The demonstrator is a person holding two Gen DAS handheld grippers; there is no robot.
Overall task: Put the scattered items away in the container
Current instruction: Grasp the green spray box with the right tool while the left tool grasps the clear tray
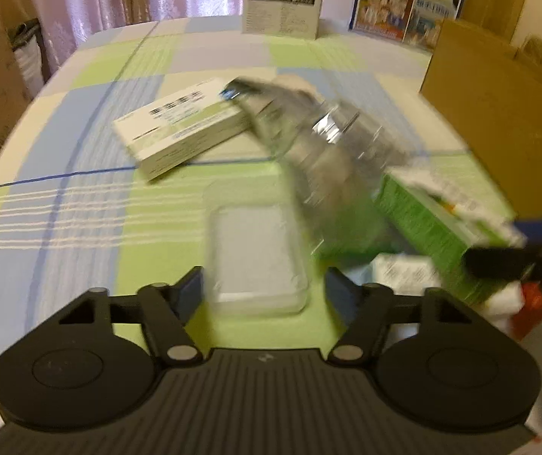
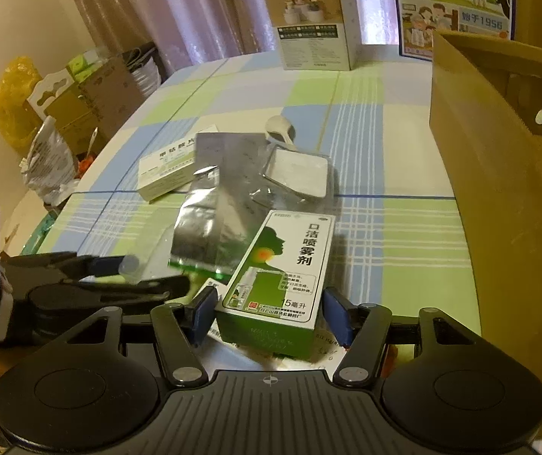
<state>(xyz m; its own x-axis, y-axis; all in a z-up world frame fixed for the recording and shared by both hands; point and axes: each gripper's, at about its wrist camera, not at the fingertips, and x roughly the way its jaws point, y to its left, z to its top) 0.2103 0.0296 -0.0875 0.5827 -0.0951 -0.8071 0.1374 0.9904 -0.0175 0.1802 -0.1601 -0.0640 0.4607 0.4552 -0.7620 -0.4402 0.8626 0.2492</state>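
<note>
- Fingers first: our right gripper [image 2: 267, 313] has its blue pads spread wide on either side of the green spray box [image 2: 276, 276], with a gap on both sides, so nothing is pinched yet. Our left gripper [image 1: 263, 288] is wide open too, with a clear plastic case [image 1: 257, 258] lying between the pads, not squeezed.
- The left view is badly smeared, so whether those pads touch the case we can't tell.
- Stuff to tidy sits in a heap mid-table: the green box leans on a silver foil pouch [image 2: 217, 204], a white pill box [image 2: 168, 168] sits behind it, plus a small bagged white pad [image 2: 295, 170] and a white cap-like thing [image 2: 280, 129].
- The cardboard box [image 2: 498, 151] on the right is where it all goes, we reckon. It's well apart from the heap.
- Risk one: the green box rests on slippery foil and another small packet, so closing on it could skate it sideways or tilt it out of the pads.
- Risk two: the foil pouch might drag along and knock the pill box.
- Risk three: both grippers work close together, so they could bump.
- Risk four: that clear case is smooth and hard to see, easy to squirt out.
</note>
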